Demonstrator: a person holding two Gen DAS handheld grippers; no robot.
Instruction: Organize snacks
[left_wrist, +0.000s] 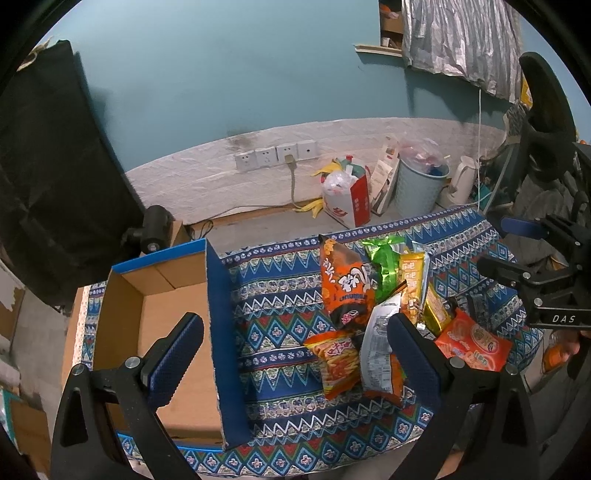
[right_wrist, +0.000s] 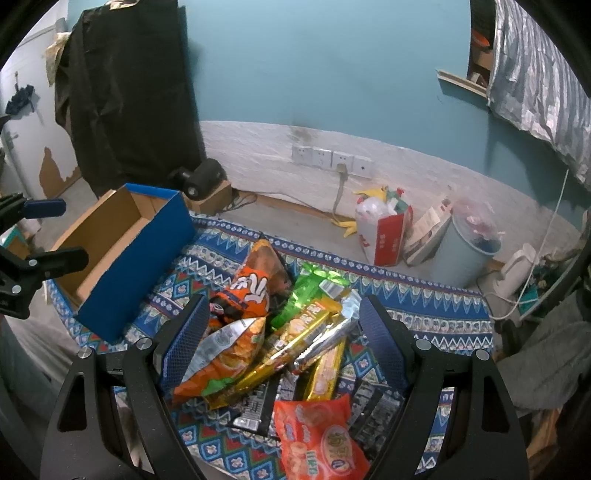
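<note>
Right gripper (right_wrist: 280, 339) hangs low over the snack pile (right_wrist: 280, 332), fingers spread wide, nothing between the pads, which straddle the heap. Nearest the lens lies an orange-red biscuit bag (right_wrist: 321, 439); its print is too blurred to read. Past it, gold wrapped bars (right_wrist: 291, 347), a green packet (right_wrist: 303, 295) and an orange bag with a white cartoon hand (right_wrist: 251, 291). Over on the left wrist view, the left gripper (left_wrist: 295, 332) is spread wide too, holding nothing, one finger above the open blue cardboard box (left_wrist: 218, 332), the other over the snacks. The right tool shows at the edge there, lettered "DAS" (left_wrist: 563, 319). Everything sits on a patterned blue cloth (right_wrist: 424, 314). Beyond, on the floor: a red-and-white bag (right_wrist: 384, 236), a pale bin (right_wrist: 461, 254), a white kettle (right_wrist: 517, 273), then wall sockets (right_wrist: 330, 157).
</note>
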